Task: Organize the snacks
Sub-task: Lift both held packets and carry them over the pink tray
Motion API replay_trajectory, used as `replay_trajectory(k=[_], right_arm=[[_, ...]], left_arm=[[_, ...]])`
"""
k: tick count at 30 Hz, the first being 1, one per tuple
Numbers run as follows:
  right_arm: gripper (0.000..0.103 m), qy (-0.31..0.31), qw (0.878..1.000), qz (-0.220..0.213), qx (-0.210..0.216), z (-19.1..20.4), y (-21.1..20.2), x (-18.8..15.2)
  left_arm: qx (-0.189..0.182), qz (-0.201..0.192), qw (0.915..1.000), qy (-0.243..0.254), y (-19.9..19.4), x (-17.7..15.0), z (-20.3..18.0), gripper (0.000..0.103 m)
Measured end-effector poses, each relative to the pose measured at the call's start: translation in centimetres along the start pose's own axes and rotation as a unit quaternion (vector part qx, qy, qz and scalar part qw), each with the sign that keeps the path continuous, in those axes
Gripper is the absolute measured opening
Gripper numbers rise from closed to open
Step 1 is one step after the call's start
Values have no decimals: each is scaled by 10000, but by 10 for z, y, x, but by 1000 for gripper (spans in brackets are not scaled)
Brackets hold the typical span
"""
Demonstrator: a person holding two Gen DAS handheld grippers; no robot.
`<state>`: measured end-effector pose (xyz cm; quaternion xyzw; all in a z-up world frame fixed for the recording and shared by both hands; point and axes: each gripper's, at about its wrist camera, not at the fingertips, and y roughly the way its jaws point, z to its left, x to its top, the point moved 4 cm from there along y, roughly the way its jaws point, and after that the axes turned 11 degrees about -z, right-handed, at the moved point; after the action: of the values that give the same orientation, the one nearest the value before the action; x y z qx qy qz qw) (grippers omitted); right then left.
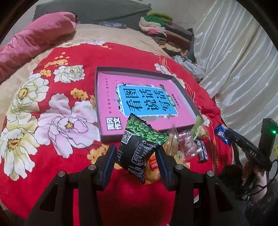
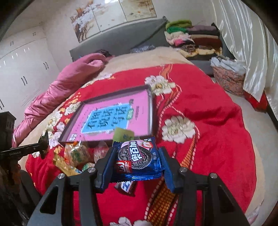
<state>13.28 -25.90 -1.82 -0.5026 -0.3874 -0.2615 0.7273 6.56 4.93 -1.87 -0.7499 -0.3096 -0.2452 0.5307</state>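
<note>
In the left wrist view the left gripper is closed on one black and green pea packet, which stands tilted between the two blue pads and above the red floral blanket. In the right wrist view the right gripper clamps one blue cookie packet flat between its pads, printed face up, held over the blanket. Just under that packet lies a dark wrapped bar, partly hidden. Beyond both grippers a small pile of loose snacks rests on the blanket against the near edge of the shallow box; the wrappers overlap and blur, so the count of them cannot be told. The box, one only, holds a pink book with a blue panel lying flat inside it. Only the left view shows the right gripper from the side, at the right edge, with the blue packet at its tip; only the right view shows the left gripper entering from the left edge, and the white wardrobe and wall picture behind. Farther back both views show a pink quilt along the left, a grey headboard, and one stack of folded clothes beside the pale curtain.
</note>
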Motion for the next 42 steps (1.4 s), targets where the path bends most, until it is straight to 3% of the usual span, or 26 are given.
replay_trajectory(k=[16,32,42], right_arm=[[50,-222,9979,-557,244,24,41,34],[50,-63,9984,-562,77,-3,78,43],[51,-216,9985,-494,129,3,99,41]], left_arm=[[330,-79,9992,-194,25,23,4,47],[617,-90,9980,-133,62,43,1,47],[901,87,9959,-9,88,40,3,47]])
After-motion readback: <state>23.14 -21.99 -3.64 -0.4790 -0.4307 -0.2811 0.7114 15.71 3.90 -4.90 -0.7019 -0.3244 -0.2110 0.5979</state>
